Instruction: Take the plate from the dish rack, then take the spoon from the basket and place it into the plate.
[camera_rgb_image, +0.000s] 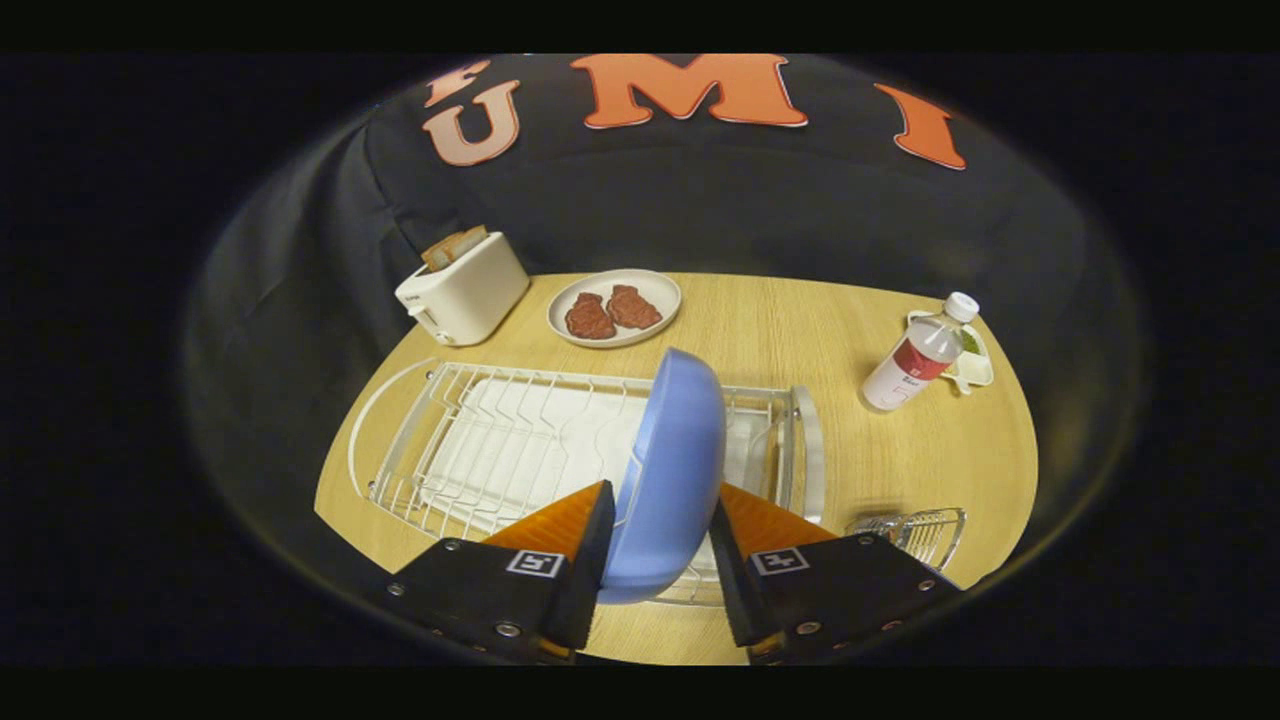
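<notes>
Blue plate (672, 470) held on edge between the fingers of the gripper (660, 545), one finger pressed on each face near the lower rim, jaws closed on it. Standing nearly upright, tilted a little, over the near right part of the wire dish rack (450, 440); hard to tell whether fully clear of the wires or touching them at the bottom. Looks like a smooth, stiff, moulded piece, probably light for its bulk, with a glossy face likely to slip under a narrow pinch. Best taken at the rim, as here, with the pads flat on both faces and well in from the edge, since a hold this low leaves most of the plate above the grip and free to swing. Probably not brittle if plastic, though impossible to say from the look alone, so worth setting down gently on the wooden table (800, 330). Small wire basket (915, 532) just beyond the right finger, beside the rack; spoon inside too unclear to make out. Farther off: a toaster (462, 290), a pale dish (614, 306) with two brown pieces, a water bottle (918, 352).
</notes>
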